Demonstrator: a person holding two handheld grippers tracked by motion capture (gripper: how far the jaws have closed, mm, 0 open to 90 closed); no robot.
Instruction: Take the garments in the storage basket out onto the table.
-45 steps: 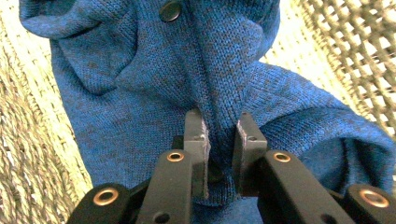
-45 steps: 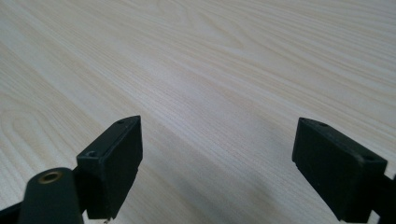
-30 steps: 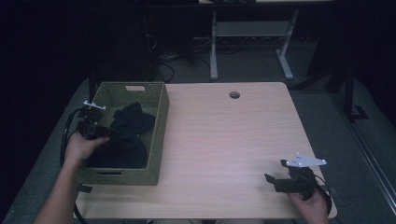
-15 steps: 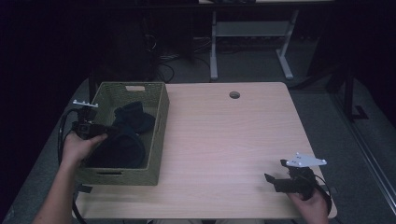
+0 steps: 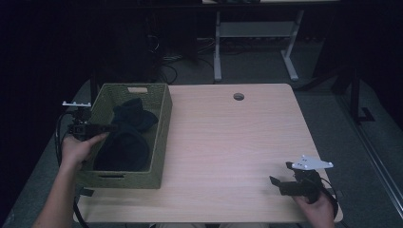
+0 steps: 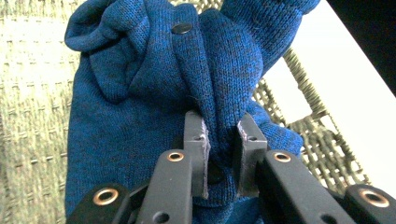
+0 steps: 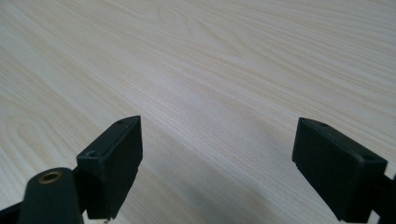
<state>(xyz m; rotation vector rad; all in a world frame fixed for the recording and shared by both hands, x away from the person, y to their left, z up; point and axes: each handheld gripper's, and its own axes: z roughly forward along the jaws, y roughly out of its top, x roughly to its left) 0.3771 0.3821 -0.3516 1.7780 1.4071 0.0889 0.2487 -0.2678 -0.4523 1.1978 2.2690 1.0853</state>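
Blue knitted garment with dark button (image 6: 140, 93): lying inside the olive woven rectangular basket (image 5: 161, 137), a fold pinched between the left gripper's (image 6: 222, 154) pads for lifting out; right gripper (image 7: 217, 163), jaws spread, idle well right of basket over the pale wooden table (image 5: 228, 142).

black two-jaw left tool (image 6: 222, 154), brass rivets; right tool (image 5: 285, 183) grey three-cornered plate, black cable.
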